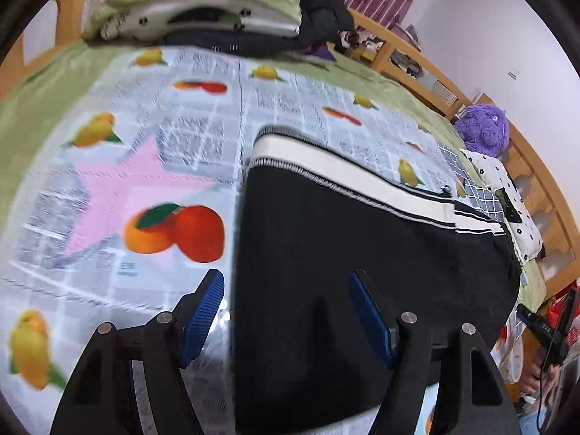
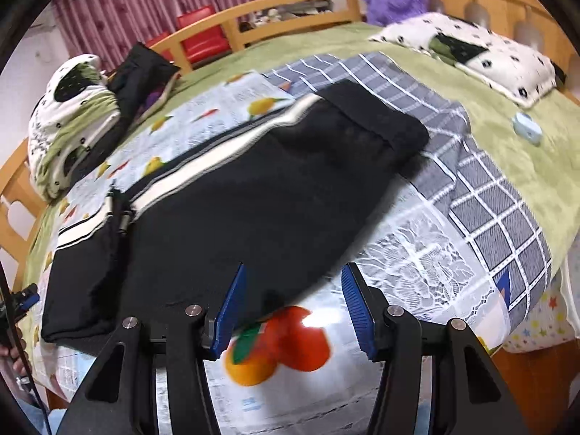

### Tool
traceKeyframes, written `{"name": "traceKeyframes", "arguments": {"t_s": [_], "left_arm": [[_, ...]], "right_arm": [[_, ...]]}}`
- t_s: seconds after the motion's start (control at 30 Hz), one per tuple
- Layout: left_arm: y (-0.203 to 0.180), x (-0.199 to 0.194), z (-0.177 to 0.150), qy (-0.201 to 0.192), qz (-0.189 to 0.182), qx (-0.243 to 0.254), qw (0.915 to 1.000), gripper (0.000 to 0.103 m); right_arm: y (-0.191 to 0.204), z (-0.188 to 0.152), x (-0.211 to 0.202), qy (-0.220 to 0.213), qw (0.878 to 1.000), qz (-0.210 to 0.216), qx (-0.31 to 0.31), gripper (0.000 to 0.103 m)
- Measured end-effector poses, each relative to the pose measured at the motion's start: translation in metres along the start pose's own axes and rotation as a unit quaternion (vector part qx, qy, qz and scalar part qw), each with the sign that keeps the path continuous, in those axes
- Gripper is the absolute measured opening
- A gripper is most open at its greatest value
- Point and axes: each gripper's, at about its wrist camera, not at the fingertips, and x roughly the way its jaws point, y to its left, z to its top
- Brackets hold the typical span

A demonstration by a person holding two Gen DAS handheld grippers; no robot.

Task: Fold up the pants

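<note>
Blue-padded jaws of my left gripper (image 1: 286,317) stand well apart with nothing pressed between them. One pad sits over the fruit-print sheet (image 1: 119,166); the other is over the black cloth, and the left edge of the pants (image 1: 362,246) runs up between the two at twelve o'clock. I cannot tell whether the pads touch the fabric.

My right gripper (image 2: 293,306) is about half open and likewise holds nothing. The near hem of the pants (image 2: 253,188) passes just above the gap between its pads, and the orange-and-red fruit print shows through below.

The pants lie flat on the sheet and look already doubled lengthwise. A white side stripe (image 1: 348,166) runs along the far edge, from eleven toward three o'clock in the left view. The folded end sits at one o'clock in the right view, overlapping a grey checked cloth (image 2: 489,195).

Judgement: the step in hand is taking hold for the next crosswise fold. To do it well, I would:
- bring each pair of pads down astride the edge;
- catch every layer, not only the top one;
- avoid pinching the slick sheet beneath;
- lift both ends evenly, so the stripe stays aligned.

Risk: a one-layer grip would peel the fold open.
</note>
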Motion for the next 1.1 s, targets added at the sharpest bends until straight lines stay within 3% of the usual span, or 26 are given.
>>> {"name": "traceKeyframes", "arguments": {"t_s": [0.17, 0.27, 0.33, 0.37, 0.4, 0.53, 0.67, 0.83, 0.93, 1.0, 1.07, 1.1], "left_arm": [[0.009, 0.036, 0.006, 0.017, -0.029, 0.005, 0.9994, 0.064], [0.008, 0.047, 0.021, 0.030, -0.036, 0.019, 0.9987, 0.051], [0.009, 0.054, 0.030, 0.044, -0.046, 0.010, 0.9979, 0.029], [0.010, 0.056, 0.034, 0.049, -0.051, 0.004, 0.9974, 0.020], [0.009, 0.055, 0.038, 0.046, -0.054, 0.005, 0.9975, 0.010], [0.001, 0.021, 0.060, 0.003, -0.069, 0.023, 0.9974, 0.009], [0.025, -0.026, 0.083, -0.028, -0.061, 0.020, 0.9976, 0.009], [0.076, -0.058, 0.091, -0.040, 0.032, 0.009, 0.9986, 0.010], [0.101, -0.055, 0.082, -0.023, 0.060, -0.003, 0.9980, 0.011], [0.114, -0.049, 0.070, -0.016, 0.075, -0.012, 0.9970, 0.019], [0.118, -0.047, 0.061, -0.015, 0.111, -0.017, 0.9936, 0.028], [0.121, -0.048, 0.054, -0.017, 0.121, -0.021, 0.9923, 0.032]], "right_arm": [[-0.015, -0.001, 0.039, 0.009, 0.997, 0.057, 0.055, 0.054], [-0.010, 0.004, 0.055, -0.005, 0.994, 0.086, 0.068, 0.054], [-0.003, 0.010, 0.064, -0.008, 0.994, 0.082, 0.079, 0.042], [0.001, 0.013, 0.068, -0.005, 0.995, 0.067, 0.080, 0.024], [0.005, 0.016, 0.070, -0.003, 0.995, 0.062, 0.080, 0.016], [0.028, 0.022, 0.045, -0.037, 0.994, 0.063, 0.077, 0.012], [0.066, 0.023, 0.026, -0.036, 0.991, 0.114, 0.059, 0.011], [0.131, -0.002, 0.041, 0.021, 0.982, 0.190, -0.010, 0.010], [0.152, -0.024, 0.066, 0.057, 0.983, 0.167, -0.050, 0.011], [0.150, -0.033, 0.081, 0.081, 0.985, 0.140, -0.053, 0.020], [0.139, -0.037, 0.078, 0.085, 0.983, 0.156, -0.044, 0.022], [0.130, -0.036, 0.071, 0.081, 0.984, 0.153, -0.037, 0.033]]}}
